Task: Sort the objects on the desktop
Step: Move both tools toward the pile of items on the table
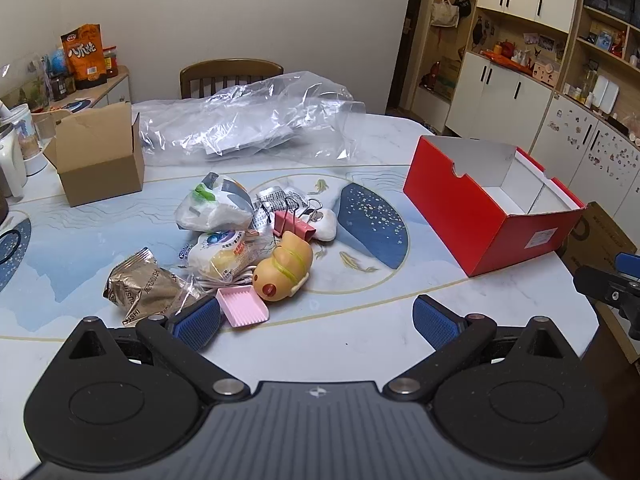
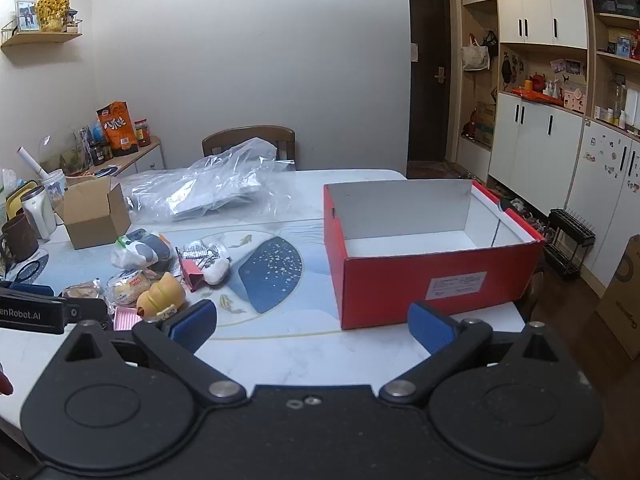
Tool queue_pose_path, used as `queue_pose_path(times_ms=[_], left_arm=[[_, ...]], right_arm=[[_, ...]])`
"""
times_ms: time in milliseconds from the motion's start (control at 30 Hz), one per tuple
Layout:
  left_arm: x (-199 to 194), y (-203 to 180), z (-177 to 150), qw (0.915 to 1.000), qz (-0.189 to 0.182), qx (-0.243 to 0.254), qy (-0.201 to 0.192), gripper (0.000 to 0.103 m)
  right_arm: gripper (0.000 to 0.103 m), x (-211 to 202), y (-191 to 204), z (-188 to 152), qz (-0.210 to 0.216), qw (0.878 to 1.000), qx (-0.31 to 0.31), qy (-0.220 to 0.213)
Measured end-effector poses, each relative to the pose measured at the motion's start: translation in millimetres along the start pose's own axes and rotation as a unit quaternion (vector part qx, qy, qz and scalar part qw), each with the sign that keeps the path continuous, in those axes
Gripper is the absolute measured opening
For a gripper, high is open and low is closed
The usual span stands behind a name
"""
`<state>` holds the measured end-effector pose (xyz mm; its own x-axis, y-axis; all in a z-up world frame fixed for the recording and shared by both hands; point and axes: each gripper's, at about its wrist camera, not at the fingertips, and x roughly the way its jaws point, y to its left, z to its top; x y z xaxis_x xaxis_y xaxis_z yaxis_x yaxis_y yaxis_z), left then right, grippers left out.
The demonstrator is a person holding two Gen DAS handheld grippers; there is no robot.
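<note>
While both of your tools hang above the near edge of the table [image 1: 360,344], nothing is sorted yet: the left gripper [image 1: 316,322] and the right gripper [image 2: 312,326] stand with jaws wide and empty. Your clutter sits in one heap left of centre, snack packets [image 1: 140,288], a yellow toy [image 1: 284,266], a pink clip [image 1: 294,226] and a pink tray [image 1: 242,306] touching or overlapping. An empty red box [image 2: 432,276] waits open-topped to the right, probably as the bin, a brown carton [image 1: 100,164] at far left. Bare tabletop between heap and box leaves you a free lane.
</note>
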<state>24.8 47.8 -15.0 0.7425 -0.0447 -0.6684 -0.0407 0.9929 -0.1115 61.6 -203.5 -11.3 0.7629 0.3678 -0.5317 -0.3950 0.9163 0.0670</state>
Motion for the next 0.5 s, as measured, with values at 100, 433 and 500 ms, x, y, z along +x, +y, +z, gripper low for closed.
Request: queue_pose_path(times_ms=[100,433,500], left_arm=[[3.6,3.5,2.2,1.0,-0.002,0.001,0.002,0.103],[10.3,17.5,7.4,0.9999,-0.016,-0.002,0.002,0.103],[11.0,20.4,8.9,0.9998,-0.021,-0.004,0.003,0.103]], right_arm=[[0.102,5.4,5.3,3.3,0.001,1.0,-0.003,0.002],[0.102,19.5,20.2,7.3,0.003,1.0,-0.009,0.005],[0.102,22.7,25.0,8.4,0.003,1.0,-0.015,0.004]])
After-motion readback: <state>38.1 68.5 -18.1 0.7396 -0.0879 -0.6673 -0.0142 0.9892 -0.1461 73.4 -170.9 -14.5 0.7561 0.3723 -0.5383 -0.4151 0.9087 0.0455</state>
